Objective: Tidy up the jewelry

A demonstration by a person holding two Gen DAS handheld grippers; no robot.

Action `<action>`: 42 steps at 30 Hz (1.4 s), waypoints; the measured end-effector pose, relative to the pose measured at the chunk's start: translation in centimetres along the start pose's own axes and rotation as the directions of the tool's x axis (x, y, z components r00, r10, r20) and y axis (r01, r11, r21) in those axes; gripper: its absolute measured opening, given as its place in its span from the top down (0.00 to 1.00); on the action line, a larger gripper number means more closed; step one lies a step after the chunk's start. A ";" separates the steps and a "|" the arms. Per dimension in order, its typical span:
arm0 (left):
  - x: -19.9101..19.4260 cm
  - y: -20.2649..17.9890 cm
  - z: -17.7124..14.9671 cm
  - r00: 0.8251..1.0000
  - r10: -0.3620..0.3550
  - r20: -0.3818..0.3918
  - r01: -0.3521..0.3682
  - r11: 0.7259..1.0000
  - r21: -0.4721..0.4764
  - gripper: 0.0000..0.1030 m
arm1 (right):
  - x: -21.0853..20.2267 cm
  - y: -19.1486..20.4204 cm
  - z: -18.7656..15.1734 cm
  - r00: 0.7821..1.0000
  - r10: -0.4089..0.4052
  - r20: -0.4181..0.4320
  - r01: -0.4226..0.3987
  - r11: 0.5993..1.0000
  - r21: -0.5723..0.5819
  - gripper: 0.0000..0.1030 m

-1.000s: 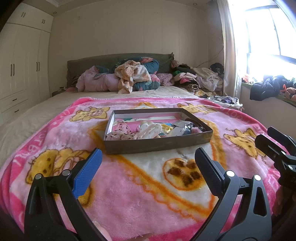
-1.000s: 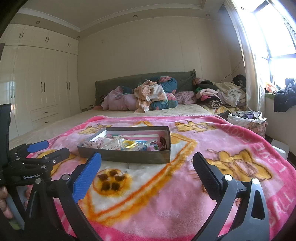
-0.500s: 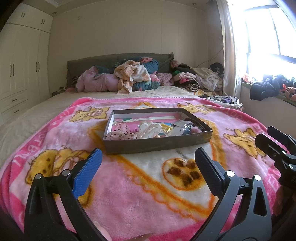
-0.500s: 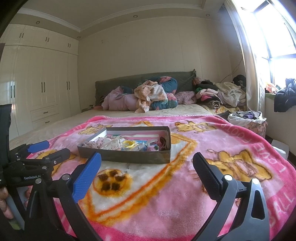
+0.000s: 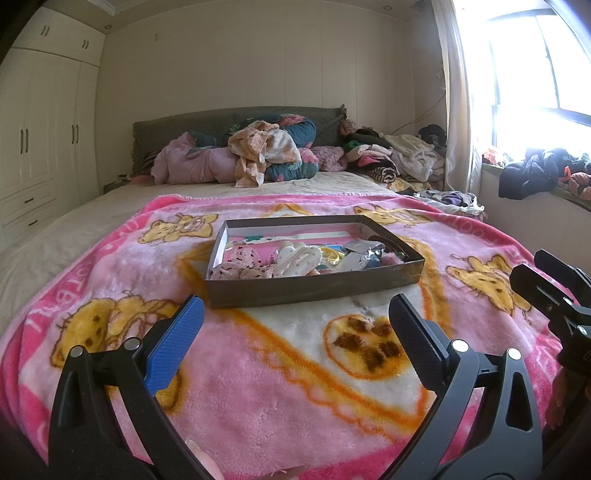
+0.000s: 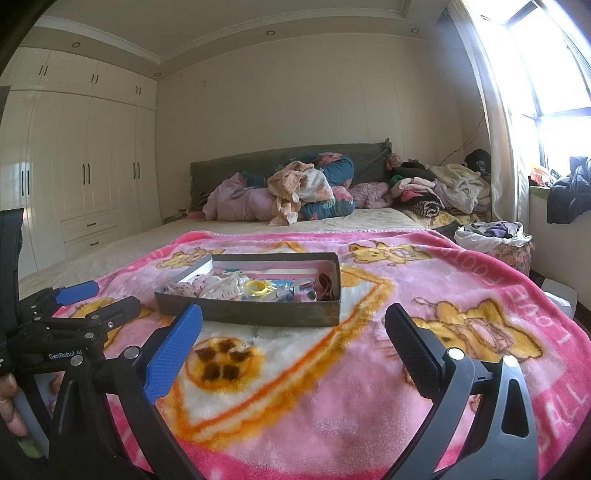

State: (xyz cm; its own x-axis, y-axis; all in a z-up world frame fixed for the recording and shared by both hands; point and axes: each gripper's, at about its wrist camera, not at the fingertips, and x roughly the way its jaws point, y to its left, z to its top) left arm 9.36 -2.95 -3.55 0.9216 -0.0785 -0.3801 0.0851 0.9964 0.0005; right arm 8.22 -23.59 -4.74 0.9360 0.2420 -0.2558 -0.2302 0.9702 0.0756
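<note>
Your left gripper (image 5: 295,325) and right gripper (image 6: 295,332) both hover with fingers wide, holding nothing. The jewelry box (image 5: 314,286) lies on the pink blanket (image 5: 258,387), just beyond them.

Walls: plain cream panels rose to a stepped ceiling (image 6: 295,33) set with recessed spotlights.
Wardrobe (image 6: 92,166): cream built-in doors and drawers lined the left wall.
Bed: a grey headboard (image 5: 192,129) stood behind heaped clothes (image 5: 266,151); a pink cartoon-bear blanket (image 5: 258,387) covered the near end.
Window (image 5: 535,74): hard daylight poured in at right, beside a pale curtain (image 6: 495,122); dark garments (image 5: 532,173) lay on the sill.
</note>
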 end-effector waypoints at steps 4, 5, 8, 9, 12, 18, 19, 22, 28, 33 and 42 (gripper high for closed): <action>0.0 0.1 0.1 1.000 -0.001 -0.001 0.001 1.000 0.001 0.11 | 0.0 0.0 0.0 1.000 0.000 0.001 0.000 1.000 -0.001 0.06; 0.0 0.0 0.0 1.000 0.000 0.000 0.000 1.000 0.001 0.11 | 0.0 0.0 0.0 1.000 0.000 0.001 0.000 1.000 -0.001 0.06; 0.0 0.1 0.1 1.000 -0.001 -0.001 0.001 1.000 0.000 0.11 | 0.0 0.0 0.0 1.000 -0.001 0.000 0.001 1.000 0.000 0.06; 0.0 0.1 0.0 1.000 0.000 0.000 0.000 1.000 -0.001 0.11 | 0.0 0.0 0.0 1.000 0.000 0.000 0.000 1.000 0.001 0.06; 0.0 0.0 0.0 1.000 0.002 -0.003 -0.002 1.000 0.000 0.11 | 0.0 0.0 0.0 1.000 0.000 0.001 0.000 1.000 -0.001 0.06; -0.1 0.2 0.2 1.000 -0.008 -0.008 0.008 1.000 0.001 0.11 | 0.0 0.1 0.3 1.000 -0.008 -0.008 0.008 1.000 -0.005 0.06; -0.2 0.2 0.2 1.000 -0.006 -0.006 0.006 1.000 0.002 0.11 | 0.0 0.1 0.4 1.000 -0.010 -0.010 0.010 1.000 -0.006 0.06; 0.2 0.2 0.2 1.000 -0.006 -0.027 0.006 1.000 -0.004 0.11 | -0.2 0.2 0.6 1.000 -0.026 -0.004 0.026 1.000 -0.012 0.06; 1.1 -0.3 -0.3 0.997 -0.027 -0.074 0.026 1.000 -0.007 0.11 | -1.1 -0.2 0.7 0.998 -0.060 0.012 0.060 0.998 -0.013 0.06; 3.0 0.7 -0.1 0.992 0.017 -0.124 -0.020 0.999 -0.025 0.11 | -1.3 -1.9 1.2 0.997 -0.075 0.010 0.075 0.996 0.049 0.06; 8.1 10.2 2.3 0.948 0.200 -0.246 -0.242 0.958 -0.155 0.11 | 2.1 -9.4 3.2 0.957 -0.228 -0.181 0.259 0.951 0.167 0.06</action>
State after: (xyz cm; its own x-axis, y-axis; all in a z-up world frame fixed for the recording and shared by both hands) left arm 18.55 6.53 -4.48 0.7979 0.1326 -0.5880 -0.1999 0.9785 -0.0506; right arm 13.23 -32.26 -2.93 0.8998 0.0120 -0.4361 0.0677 0.9836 0.1669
